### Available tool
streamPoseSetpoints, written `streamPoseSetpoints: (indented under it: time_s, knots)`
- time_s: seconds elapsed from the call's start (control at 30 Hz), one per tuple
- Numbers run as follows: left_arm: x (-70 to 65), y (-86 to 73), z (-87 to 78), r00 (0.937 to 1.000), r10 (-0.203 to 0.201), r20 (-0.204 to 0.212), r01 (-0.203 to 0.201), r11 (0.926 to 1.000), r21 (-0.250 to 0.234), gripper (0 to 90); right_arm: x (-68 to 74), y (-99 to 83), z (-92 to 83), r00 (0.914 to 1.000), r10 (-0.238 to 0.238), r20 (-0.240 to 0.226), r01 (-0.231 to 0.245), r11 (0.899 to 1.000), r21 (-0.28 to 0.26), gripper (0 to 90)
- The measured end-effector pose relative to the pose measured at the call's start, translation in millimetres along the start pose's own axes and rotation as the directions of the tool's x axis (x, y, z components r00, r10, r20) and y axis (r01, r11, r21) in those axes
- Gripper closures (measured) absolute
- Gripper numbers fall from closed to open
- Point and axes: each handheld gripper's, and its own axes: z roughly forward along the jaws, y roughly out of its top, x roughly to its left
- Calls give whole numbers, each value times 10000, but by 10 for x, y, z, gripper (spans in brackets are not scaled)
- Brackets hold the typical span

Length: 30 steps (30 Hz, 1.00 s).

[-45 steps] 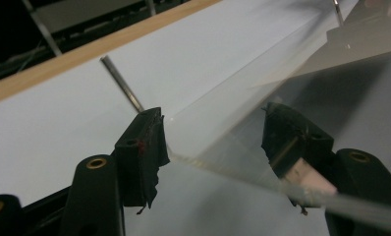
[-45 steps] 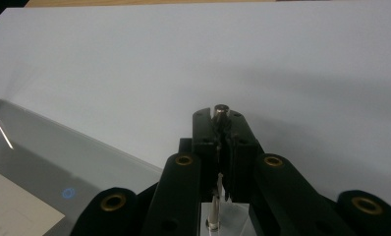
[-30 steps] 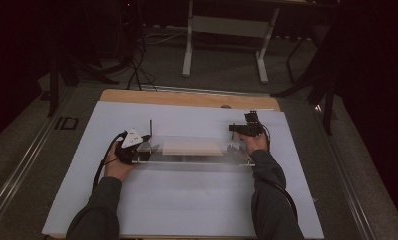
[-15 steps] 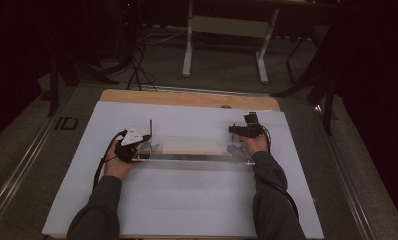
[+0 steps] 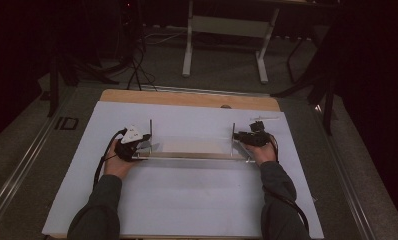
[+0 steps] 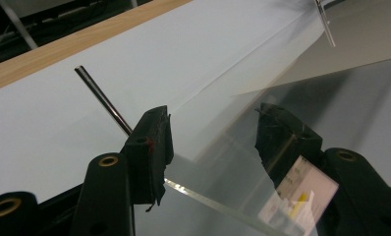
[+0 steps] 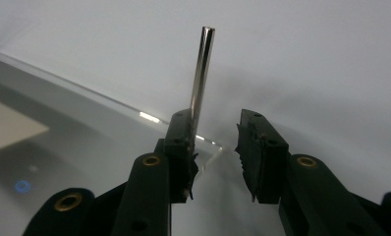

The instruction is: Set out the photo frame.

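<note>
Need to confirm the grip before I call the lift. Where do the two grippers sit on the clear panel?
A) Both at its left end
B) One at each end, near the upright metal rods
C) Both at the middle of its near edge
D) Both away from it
B: in the high view the left gripper and the right gripper sit at opposite ends of the clear panel, each beside an upright metal rod.

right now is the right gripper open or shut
Open. In the right gripper view the right gripper shows a clear gap between its two black jaws; the metal rod stands by one jaw, at the corner of the clear plate.
</note>
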Motion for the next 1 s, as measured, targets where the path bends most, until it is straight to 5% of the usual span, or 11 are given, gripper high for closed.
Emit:
streamPoseSetpoints:
  time_s: [0.3, 0.63, 0.67, 0.8, 1.0]
  knots:
    - [5, 6, 1, 10000, -35, 19, 35, 10000, 23, 454, -3, -144, -180, 9974, -578, 424, 582, 9983, -90, 663]
    - [11, 17, 0, 9999, -93, 49, 92, 9999, 79, 454, 26, -262, -230, 9951, -961, 233, 962, 9954, -24, 632]
    - [13, 18, 0, 9999, -90, 60, 90, 9999, 89, 454, 32, -288, -236, 9906, -1350, 228, 1347, 9908, 135, 604]
    - [15, 21, 1, 9999, -102, 72, 101, 9999, 95, 455, 59, -311, -243, 9856, -1686, -90, 1687, 9855, 156, 572]
    - [22, 32, 1, 9999, -143, 79, 142, 9998, 120, 455, 180, -276, -232, 9692, -2417, -479, 2406, 9702, -278, 448]
